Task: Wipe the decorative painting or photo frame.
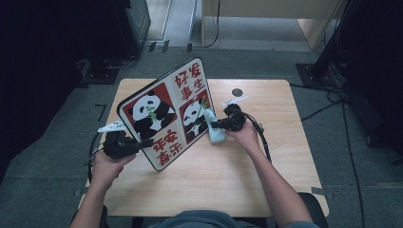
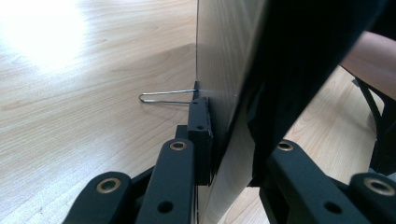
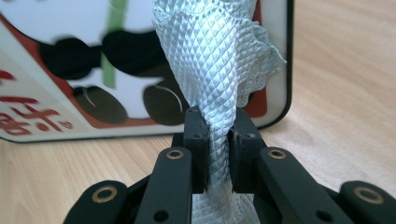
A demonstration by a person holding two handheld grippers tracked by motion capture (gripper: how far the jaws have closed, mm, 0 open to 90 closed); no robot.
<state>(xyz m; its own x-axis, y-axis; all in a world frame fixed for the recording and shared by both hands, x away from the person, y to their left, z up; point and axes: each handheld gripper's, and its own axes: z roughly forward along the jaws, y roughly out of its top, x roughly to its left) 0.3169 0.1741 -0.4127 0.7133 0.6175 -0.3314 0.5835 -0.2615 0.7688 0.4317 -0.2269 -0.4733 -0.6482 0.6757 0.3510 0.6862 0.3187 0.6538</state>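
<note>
panda board (image 2: pixel 243 70) blurred and cut off at top, cloth (image 3: pixel 210 60) hiding board behind

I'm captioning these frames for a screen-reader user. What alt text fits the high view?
A person at a wooden table props a panda picture board on edge with the left gripper, while the right gripper presses a pale blue cloth against the board's printed face. Red panels with Chinese characters sit beside two panda images.

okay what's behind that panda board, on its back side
The left gripper clamps the panda board at its edge. In the left gripper view, a thin wire loop juts from its back over the table. The rest of the back is out of sight.
</note>
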